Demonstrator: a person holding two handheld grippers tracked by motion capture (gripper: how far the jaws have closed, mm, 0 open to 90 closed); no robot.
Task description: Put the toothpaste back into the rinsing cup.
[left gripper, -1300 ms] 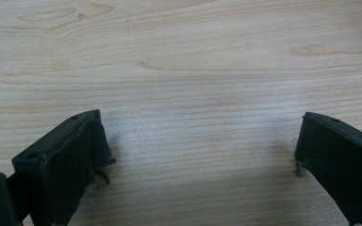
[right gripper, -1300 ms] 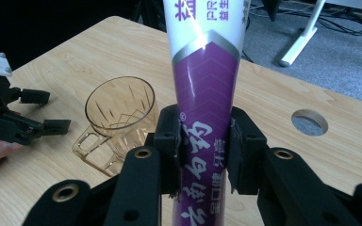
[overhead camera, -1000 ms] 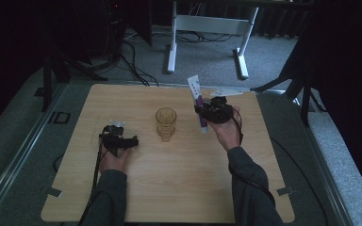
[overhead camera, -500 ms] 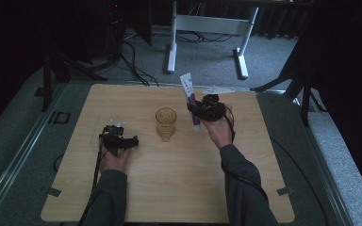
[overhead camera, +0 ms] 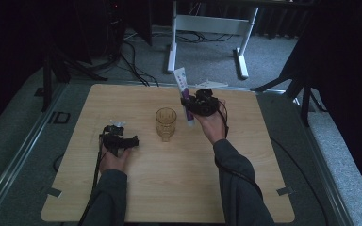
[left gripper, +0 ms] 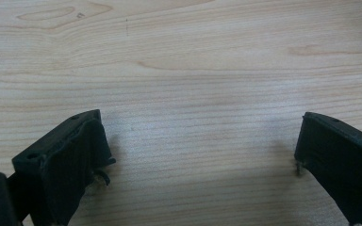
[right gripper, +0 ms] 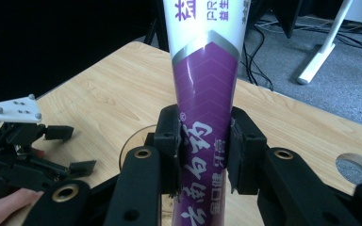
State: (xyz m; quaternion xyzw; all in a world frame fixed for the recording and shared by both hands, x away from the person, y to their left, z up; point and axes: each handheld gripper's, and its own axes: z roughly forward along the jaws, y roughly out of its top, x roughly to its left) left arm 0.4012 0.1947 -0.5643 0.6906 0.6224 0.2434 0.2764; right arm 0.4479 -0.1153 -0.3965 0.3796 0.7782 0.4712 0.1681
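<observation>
A white and purple toothpaste tube [overhead camera: 183, 89] stands nearly upright, cap end down, with my right gripper [overhead camera: 188, 102] shut on its lower purple part. In the right gripper view the two pads press the tube [right gripper: 205, 84] from both sides of my right gripper [right gripper: 202, 141]. An amber drinking glass [overhead camera: 166, 123] stands mid-table, just left of and nearer than the tube; its rim [right gripper: 131, 141] peeks out behind the jaws. My left gripper [overhead camera: 131, 140] rests on the table left of the glass, open, with only bare wood between the jaws of my left gripper [left gripper: 200, 134].
The wooden table [overhead camera: 169, 188] has bare room in front and at the right. A round hole [right gripper: 358, 165] is cut in the top near the far edge. A white desk frame [overhead camera: 207, 28] and cables [overhead camera: 132, 66] lie on the floor beyond.
My right gripper has carried the tube leftward and a little higher, closer to the glass. The left gripper has stayed put.
</observation>
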